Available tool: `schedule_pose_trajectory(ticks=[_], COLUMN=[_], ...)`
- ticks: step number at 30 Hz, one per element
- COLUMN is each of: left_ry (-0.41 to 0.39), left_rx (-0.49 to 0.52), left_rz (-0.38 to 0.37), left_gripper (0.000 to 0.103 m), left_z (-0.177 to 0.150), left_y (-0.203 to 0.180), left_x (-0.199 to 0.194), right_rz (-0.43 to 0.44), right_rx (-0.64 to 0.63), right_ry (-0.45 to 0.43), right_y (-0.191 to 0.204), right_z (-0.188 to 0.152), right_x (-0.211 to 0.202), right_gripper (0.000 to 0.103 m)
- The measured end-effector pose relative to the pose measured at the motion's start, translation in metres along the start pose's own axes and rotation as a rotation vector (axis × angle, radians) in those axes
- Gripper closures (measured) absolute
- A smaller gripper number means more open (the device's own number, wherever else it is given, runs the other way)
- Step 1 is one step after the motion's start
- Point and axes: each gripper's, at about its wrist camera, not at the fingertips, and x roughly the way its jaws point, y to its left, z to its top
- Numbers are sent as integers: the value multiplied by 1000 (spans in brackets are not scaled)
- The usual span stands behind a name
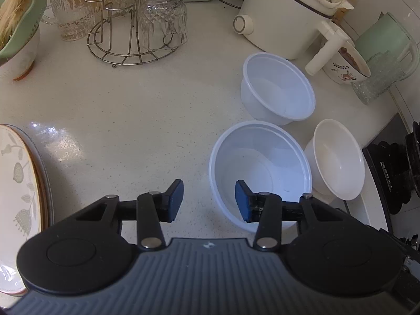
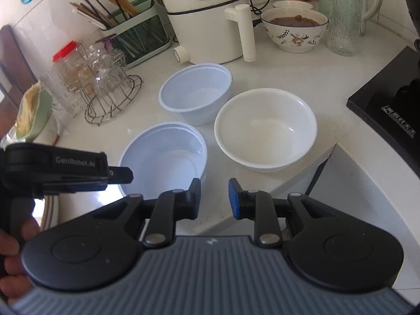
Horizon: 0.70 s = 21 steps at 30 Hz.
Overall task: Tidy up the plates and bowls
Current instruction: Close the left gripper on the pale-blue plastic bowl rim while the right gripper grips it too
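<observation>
Bowls sit unstacked on the surface: near plastic bowl [image 1: 260, 173], far plastic bowl [image 1: 278, 89] beyond it, white bowl [image 2: 265, 128] beside it. Left tool [image 1: 208, 200] straddles the near bowl's rim, spread, gripping nothing. Right tool [image 2: 212, 198], empty, stands narrowly parted. Nesting seems entirely ahead.

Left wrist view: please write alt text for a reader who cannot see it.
The open left gripper straddles the near rim of a pale blue plastic bowl on a white counter. A second blue bowl and a white bowl stand nearby, all empty.
</observation>
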Motion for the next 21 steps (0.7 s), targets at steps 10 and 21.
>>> schedule_pose_trajectory(ticks=[10,21], left_ry=[19,31], left_rx=[21,-37], left_rz=[19,-1], left_gripper=[91,93], left_z=[1,2], left_y=[-3,12], left_x=[9,0], right_rz=[20,85], right_rx=[24,64], right_ry=[15,68], right_y=[6,13], right_z=[9,11], right_x=[25,40], right_gripper=[78,84])
